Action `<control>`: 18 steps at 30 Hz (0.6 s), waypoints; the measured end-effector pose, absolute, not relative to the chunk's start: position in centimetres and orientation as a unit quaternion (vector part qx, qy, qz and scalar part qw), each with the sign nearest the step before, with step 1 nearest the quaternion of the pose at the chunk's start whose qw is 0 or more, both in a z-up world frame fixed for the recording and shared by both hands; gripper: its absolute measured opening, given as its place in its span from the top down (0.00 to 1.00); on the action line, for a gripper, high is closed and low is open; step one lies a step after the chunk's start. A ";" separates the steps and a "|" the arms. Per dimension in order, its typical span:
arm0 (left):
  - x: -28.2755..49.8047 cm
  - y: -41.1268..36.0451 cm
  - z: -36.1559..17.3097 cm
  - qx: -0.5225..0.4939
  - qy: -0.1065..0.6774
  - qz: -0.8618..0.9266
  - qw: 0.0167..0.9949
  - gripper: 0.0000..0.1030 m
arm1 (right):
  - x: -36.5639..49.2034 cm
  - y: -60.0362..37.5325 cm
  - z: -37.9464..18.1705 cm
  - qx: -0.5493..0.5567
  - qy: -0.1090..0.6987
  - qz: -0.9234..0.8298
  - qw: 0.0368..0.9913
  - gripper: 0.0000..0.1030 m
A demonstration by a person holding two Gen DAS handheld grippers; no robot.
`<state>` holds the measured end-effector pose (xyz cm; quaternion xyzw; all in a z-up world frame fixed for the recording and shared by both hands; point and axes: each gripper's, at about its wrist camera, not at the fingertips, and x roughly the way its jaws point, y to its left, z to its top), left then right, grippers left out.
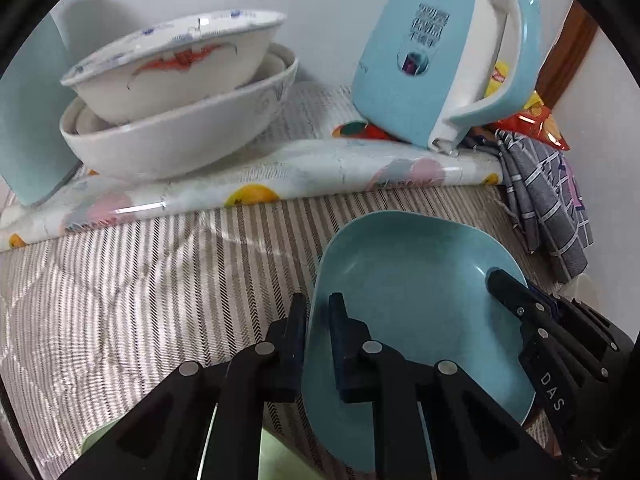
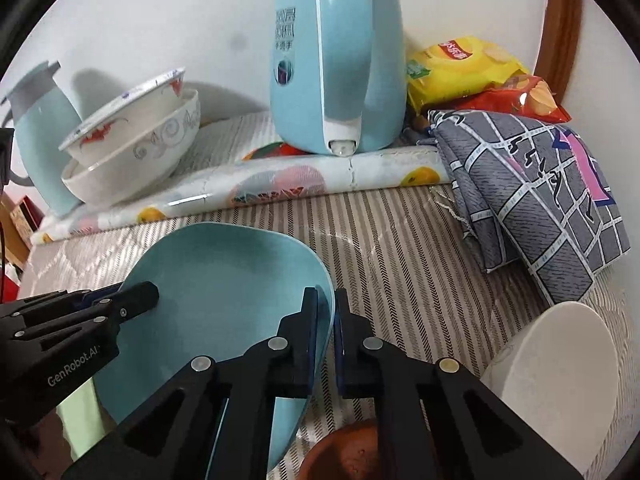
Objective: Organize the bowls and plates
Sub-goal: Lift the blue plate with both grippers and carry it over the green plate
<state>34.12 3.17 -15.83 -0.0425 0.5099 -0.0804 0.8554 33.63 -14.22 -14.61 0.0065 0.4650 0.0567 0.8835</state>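
Plate (image 1: 404, 300): pale blue, squarish, rounded corners, glossy.

brown dish (image 2: 344, 452) cut off below, thermos (image 2: 40, 136) half hidden

left tongs (image 1: 318, 320): clamped, angled down | right tongs (image 2: 334, 312): clamped, angled down

Plain white wall (image 2: 160, 20) behind a cloth-covered surface (image 1: 140, 300).
The striped cloth is beige; brown wooden trim (image 2: 564, 20) runs up the right.
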 end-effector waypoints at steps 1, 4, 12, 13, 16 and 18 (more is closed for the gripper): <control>34.0 3.1 -15.4 -0.041 0.506 -0.081 0.858 0.89 | 33.5 -14.2 -14.2 0.007 0.461 0.057 0.885 0.93; 33.3 3.3 -14.4 -0.040 0.497 -0.083 0.863 0.89 | 32.9 -14.5 -13.2 0.018 0.457 0.059 0.888 0.93; 30.4 2.6 -11.3 -0.022 0.478 -0.088 0.874 0.89 | 30.1 -15.5 -10.3 0.043 0.441 0.060 0.895 0.93; 29.9 2.7 -10.8 -0.020 0.475 -0.087 0.876 0.89 | 29.7 -15.6 -10.0 0.049 0.440 0.061 0.895 0.93; 28.6 2.9 -10.0 -0.022 0.471 -0.087 0.877 0.89 | 28.5 -15.8 -9.2 0.059 0.437 0.065 0.895 0.93; 27.5 3.1 -9.5 -0.025 0.471 -0.086 0.878 0.89 | 27.6 -15.8 -8.8 0.064 0.437 0.067 0.895 0.93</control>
